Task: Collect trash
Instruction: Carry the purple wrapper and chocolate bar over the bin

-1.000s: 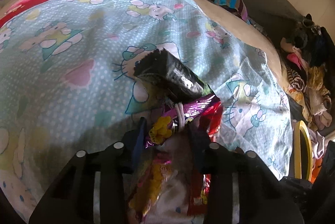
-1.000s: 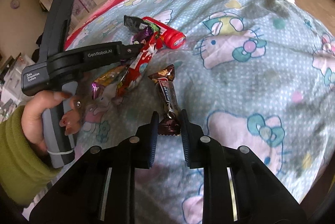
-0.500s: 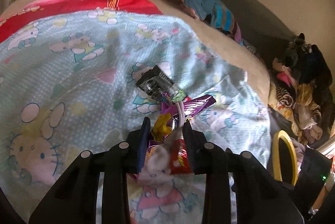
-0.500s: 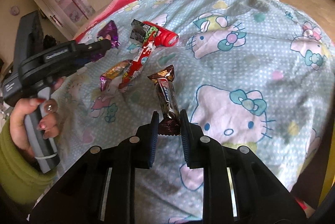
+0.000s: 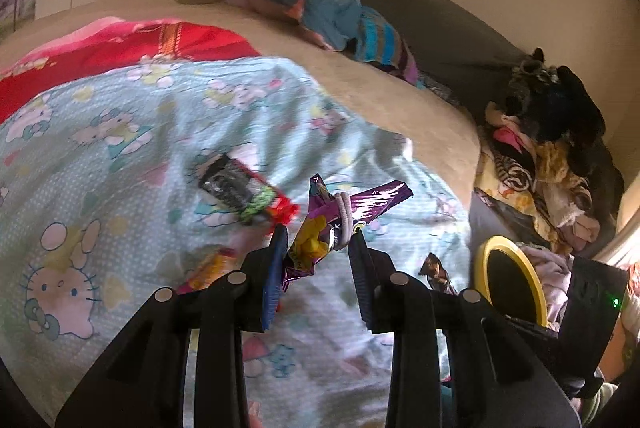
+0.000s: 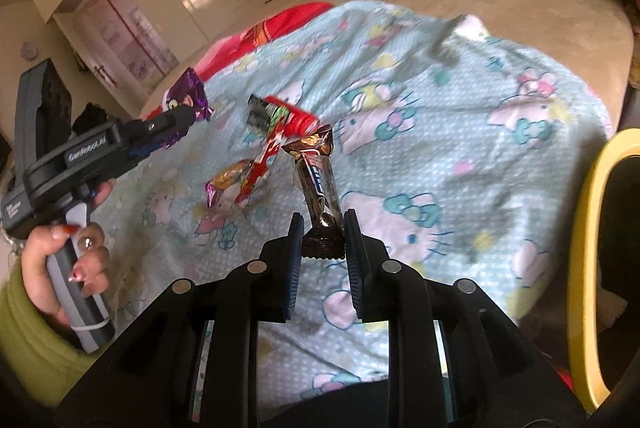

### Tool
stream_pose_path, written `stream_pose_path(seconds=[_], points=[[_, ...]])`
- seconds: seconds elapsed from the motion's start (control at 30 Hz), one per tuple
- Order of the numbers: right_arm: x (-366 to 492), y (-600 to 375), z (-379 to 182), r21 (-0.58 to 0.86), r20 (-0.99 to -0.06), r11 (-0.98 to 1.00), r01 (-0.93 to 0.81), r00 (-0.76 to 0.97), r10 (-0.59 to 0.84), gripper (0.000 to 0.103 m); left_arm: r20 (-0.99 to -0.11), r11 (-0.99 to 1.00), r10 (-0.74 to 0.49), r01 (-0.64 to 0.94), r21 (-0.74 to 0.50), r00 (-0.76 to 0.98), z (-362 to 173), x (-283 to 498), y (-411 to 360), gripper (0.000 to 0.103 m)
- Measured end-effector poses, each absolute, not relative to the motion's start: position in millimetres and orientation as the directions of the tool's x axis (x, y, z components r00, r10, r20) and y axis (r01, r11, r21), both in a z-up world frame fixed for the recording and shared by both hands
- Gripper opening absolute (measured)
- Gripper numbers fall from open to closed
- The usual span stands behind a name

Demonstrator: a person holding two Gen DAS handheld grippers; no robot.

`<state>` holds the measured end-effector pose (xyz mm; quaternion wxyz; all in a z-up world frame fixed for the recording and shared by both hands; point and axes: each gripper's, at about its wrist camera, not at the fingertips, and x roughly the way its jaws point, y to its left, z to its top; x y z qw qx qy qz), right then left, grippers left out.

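Carrying two wrappers off the bed: my left gripper [image 5: 318, 242] is clamped on a crinkly purple foil wrapper [image 5: 340, 206] with a pale hair band [image 5: 346, 218] looped round it, my right gripper [image 6: 322, 232] pinched tight on the crimped end of a glossy brown bar wrapper [image 6: 318, 180]. Both hang clear of the soft cat-print blanket [image 6: 460, 116]. Next, I reckon: swing both over the yellow-rimmed bin [image 6: 580, 228] at the bedside and let go. Left on the blanket: a red tube [image 6: 294, 120], a red wrapper [image 6: 260, 172], a gold foil one [image 6: 224, 184].
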<state>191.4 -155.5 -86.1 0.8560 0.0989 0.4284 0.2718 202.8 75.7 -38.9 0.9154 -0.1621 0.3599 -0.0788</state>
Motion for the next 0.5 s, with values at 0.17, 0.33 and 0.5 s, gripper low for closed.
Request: stream_pose_path(seconds=[0.17, 0.33, 0.5], points=[[187, -179, -77, 0.411, -0.662, 0.848, -0.335, 0.530, 0.530, 0.015, -0.623, 0.937, -0.290, 0.082, -0.340, 0.727, -28, 198, 54, 0.030], [182, -203, -67, 0.420, -0.644, 0.858, -0.295, 0.569, 0.511, 0.015, -0.613, 0.934, -0.320, 0.130, -0.334, 0.722, -20, 194, 33, 0.030], [178, -229, -61, 0.429, -0.627, 0.868, -0.250, 0.609, 0.486, 0.015, -0.609, 0.928, -0.353, 0.185, -0.322, 0.711, -14, 191, 9, 0.030]])
